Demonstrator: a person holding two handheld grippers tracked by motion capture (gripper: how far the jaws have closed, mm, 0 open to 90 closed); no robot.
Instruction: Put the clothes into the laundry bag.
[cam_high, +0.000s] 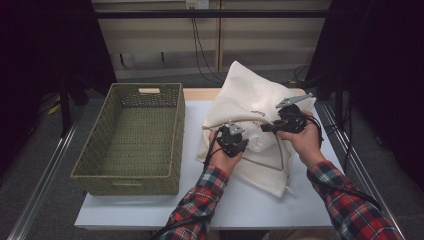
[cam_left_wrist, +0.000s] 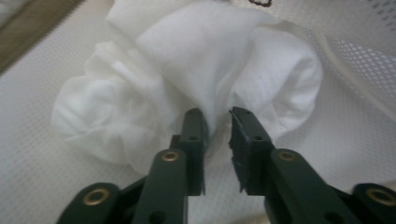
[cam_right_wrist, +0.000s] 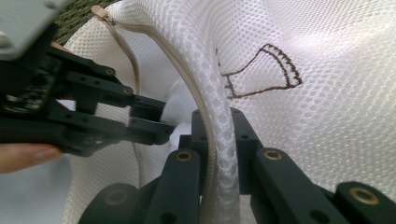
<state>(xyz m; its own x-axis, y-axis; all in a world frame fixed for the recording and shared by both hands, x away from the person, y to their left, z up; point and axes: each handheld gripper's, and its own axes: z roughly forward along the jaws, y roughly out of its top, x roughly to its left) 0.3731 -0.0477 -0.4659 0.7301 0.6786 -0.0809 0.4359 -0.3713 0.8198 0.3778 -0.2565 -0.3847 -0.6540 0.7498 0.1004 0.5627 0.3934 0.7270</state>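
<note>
Two containers are set on the table (cam_high: 250, 205): an empty woven basket (cam_high: 131, 137) at the left and a white mesh bag (cam_high: 250, 95) at the right, with white cloth (cam_left_wrist: 187, 70) bunched inside. The cloth is pinched by the left claw (cam_left_wrist: 215, 122); the bag's zipped rim is clamped in the right claw (cam_right_wrist: 215, 126). The bag's far side is hidden by its own folds.

surface: white table (cam_high: 250, 200) | left: green woven basket (cam_high: 135, 140) | right: white mesh laundry bag (cam_high: 250, 100)
</note>
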